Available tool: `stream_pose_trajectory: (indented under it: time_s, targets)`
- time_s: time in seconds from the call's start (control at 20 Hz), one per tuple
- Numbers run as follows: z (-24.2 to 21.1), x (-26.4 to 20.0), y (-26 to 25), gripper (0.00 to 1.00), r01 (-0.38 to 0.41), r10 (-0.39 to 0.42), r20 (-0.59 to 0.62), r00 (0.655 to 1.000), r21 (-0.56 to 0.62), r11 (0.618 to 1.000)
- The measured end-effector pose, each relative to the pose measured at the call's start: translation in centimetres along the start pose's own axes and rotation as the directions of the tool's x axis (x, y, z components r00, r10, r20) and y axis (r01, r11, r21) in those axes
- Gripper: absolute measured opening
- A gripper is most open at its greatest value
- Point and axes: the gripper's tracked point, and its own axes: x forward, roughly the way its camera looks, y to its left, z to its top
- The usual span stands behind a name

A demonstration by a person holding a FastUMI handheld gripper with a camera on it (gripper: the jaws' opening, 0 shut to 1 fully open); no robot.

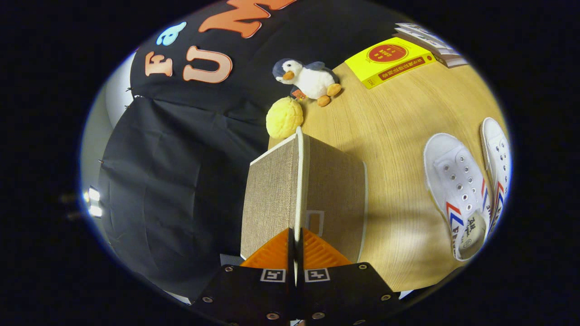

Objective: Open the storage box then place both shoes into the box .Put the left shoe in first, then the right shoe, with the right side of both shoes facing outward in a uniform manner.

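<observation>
**Box lid pinched at its edge, shoes waiting on the table**

The gripper point(295, 246) is seen with its two fingers drawn almost together, and the pale rim of the lid point(271, 199) is clamped between them. The lid, covered in beige woven fabric with a light trim, is held on edge, so that its flat face is turned to one side of the fingers. Directly on the other side of the fingers the storage box point(337, 190) is seen, of the same woven fabric, resting on the wooden table point(389, 131); whether lid and box are touching along that edge cannot be told with certainty from this angle.

Well apart from the box, on the table, two white canvas shoes point(457, 190) with red and blue stripes are laid side by side, just beside each other, soles down and without laces.

Beyond the fingers and past the far end of the lid, a yellow sponge-like ball point(284, 117) is seen. A plush penguin point(308, 79) is placed just behind it. A yellow book point(389, 61) lies further along the table, with a stack of pale booklets point(430, 43) next to it.
</observation>
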Motion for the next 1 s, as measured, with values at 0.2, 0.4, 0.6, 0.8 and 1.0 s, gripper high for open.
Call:
stream_pose_trajectory:
  time_s: [0.2, 0.4, 0.6, 0.8, 1.0]
  targets:
    - [0.1, -2.1, -1.2, 0.01, 0.037, -0.037, 0.017, 0.999, -0.021, 0.999]
    - [1.3, -4.5, 1.4, 0.01, -0.008, 0.01, 0.03, 0.999, -0.066, 0.998]
    - [2.9, -6.0, 7.1, 0.02, -0.115, 0.122, 0.073, 0.99, -0.094, 0.989]
    - [3.6, -5.6, 14.2, 0.02, -0.217, 0.232, 0.088, 0.969, -0.151, 0.965]
    - [2.3, -2.2, 19.6, 0.03, -0.251, 0.267, 0.059, 0.962, -0.2, 0.947]
